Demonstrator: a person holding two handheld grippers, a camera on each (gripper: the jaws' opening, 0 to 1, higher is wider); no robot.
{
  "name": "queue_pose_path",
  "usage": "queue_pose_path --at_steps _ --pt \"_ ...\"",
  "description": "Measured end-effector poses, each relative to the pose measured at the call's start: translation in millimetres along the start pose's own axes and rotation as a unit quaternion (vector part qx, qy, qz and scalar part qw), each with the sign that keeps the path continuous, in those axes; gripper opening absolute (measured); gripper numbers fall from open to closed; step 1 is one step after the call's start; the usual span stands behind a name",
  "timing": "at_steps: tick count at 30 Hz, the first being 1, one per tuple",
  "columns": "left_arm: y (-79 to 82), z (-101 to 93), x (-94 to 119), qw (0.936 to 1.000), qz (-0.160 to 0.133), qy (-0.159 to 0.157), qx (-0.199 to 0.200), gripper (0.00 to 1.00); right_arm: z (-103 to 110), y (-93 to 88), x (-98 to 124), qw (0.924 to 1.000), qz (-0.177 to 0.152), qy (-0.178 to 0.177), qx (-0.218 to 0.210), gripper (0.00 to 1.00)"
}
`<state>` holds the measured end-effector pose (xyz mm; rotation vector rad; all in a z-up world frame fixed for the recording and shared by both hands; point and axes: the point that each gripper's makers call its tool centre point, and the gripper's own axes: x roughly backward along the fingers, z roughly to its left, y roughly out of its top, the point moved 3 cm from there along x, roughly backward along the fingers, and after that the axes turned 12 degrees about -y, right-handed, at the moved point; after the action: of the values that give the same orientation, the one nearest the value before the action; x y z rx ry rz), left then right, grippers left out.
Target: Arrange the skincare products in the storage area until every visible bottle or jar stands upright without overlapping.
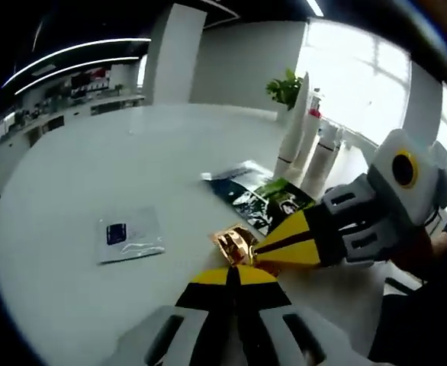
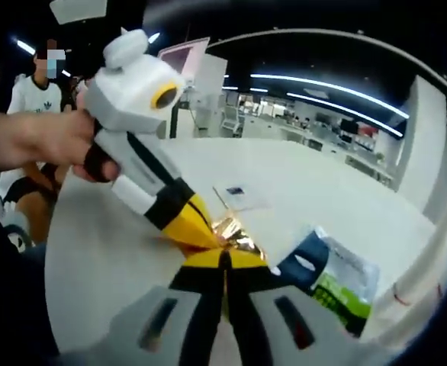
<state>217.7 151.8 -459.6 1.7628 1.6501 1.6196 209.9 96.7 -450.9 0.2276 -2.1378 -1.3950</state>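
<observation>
Table (image 1: pixel 94 175) wide open at 10 o'clock. Both grippers, left (image 1: pixel 235 273) & right (image 2: pixel 225 258), jaws closed, pinching gold wrapper (image 1: pixel 235 244); bottles (image 1: pixel 303 137) at 1 o'clock.

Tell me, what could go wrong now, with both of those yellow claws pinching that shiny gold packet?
1. The left gripper and right gripper both clamp the gold packet; pulling apart might tear it.
2. The tall white bottles stand close behind the right gripper; a swing could topple them.
3. The dark sachets lie flat, overlapping, so nudging them could worsen the pile.
</observation>
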Motion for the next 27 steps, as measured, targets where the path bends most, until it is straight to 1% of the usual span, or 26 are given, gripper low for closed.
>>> queue_pose_path --at_steps 4,5,15,17,23,27 --pt "-0.3 -0.7 0.0 1.0 0.001 0.0 0.0 0.0 1.2 -6.1 -2.1 0.9999 0.011 0.0 0.011 0.01" --pt "-0.4 -0.9 0.0 1.0 0.001 0.0 0.0 0.0 1.1 -5.1 -2.2 0.9999 0.007 -0.001 0.009 0.01" --pt "-0.4 -3.0 -0.7 1.0 0.004 -0.001 -0.002 0.0 1.5 -6.0 -2.6 0.9999 0.008 0.003 0.009 0.01" --pt "-0.4 -3.1 -0.6 1.0 0.003 -0.003 0.0 0.0 2.8 -7.9 -3.3 0.9998 0.013 0.003 0.017 0.01" --pt "-0.2 -2.3 0.2 1.0 0.004 -0.001 -0.001 0.01 3.8 -6.4 -3.2 0.9989 0.009 -0.004 0.045 0.01" --pt "-0.8 -1.0 2.2 1.0 0.004 0.001 0.004 0.02 3.2 -6.3 -3.3 0.9989 0.008 -0.004 0.046 0.01"
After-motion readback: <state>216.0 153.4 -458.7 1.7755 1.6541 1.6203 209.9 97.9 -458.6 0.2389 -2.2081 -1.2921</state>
